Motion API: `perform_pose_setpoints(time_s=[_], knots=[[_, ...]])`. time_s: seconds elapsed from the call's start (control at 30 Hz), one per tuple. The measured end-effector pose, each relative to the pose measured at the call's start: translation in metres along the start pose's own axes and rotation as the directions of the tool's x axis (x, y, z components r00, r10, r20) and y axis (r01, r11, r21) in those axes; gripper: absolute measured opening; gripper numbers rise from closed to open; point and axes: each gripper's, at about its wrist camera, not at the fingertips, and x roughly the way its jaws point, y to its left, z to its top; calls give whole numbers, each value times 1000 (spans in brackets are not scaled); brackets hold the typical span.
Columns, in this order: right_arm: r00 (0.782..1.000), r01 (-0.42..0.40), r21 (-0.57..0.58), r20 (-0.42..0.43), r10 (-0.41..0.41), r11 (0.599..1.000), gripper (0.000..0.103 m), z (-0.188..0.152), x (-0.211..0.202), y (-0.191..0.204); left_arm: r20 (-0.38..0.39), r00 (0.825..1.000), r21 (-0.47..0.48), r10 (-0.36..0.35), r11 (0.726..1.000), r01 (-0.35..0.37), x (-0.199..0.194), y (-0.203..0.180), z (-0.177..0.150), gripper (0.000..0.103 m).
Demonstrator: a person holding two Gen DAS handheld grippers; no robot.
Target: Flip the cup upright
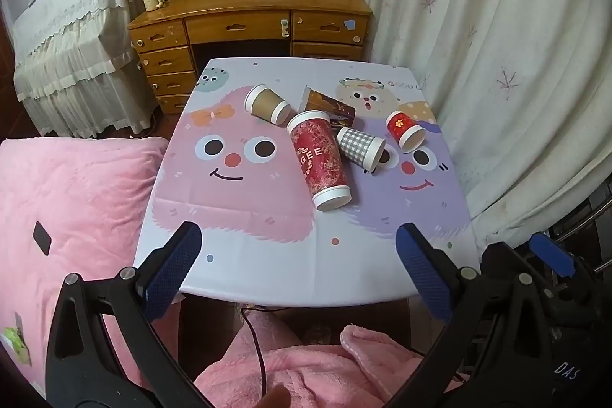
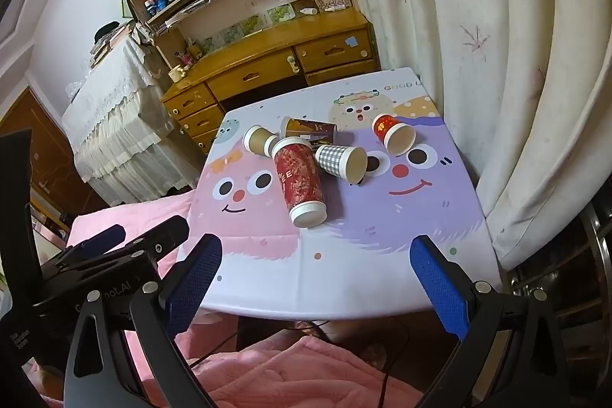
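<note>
Through the left wrist camera I am seeing the left gripper (image 1: 298, 247) hanging wide apart and empty over the near edge of the small table with the cartoon-face cloth (image 1: 244, 255). Five paper cups are lying on their sides toward the far half: a tall red patterned cup (image 1: 319, 159) nearest me, a grey checked cup (image 1: 361, 148) touching its right side, a small red cup (image 1: 405, 129) further right, a plain brown cup (image 1: 267, 104) at far left, and a dark brown printed cup (image 1: 329, 106) behind them.

Through the right wrist camera I am watching the right gripper (image 2: 315, 251) gaping just as wide (nothing between its blue pads), with the left gripper's body showing beside it on the left.
</note>
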Motion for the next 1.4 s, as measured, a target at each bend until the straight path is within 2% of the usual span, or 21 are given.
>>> perform_pose_setpoints(time_s=[0.97, 1.1, 1.4], knots=[[1000, -3, 6, -8, 3, 1000, 100, -5, -2, -7, -15, 1000, 16, 23, 1000, -23, 0, -1, 1, 99], [1000, -4, 7, -10, 4, 1000, 100, -6, -3, -7, -15, 999, 26, 38, 999, -38, 4, -1, -12, 99], [1000, -6, 7, -10, 6, 1000, 100, -8, -7, -8, -21, 999, 26, 38, 999, -37, 5, -3, -11, 99]])
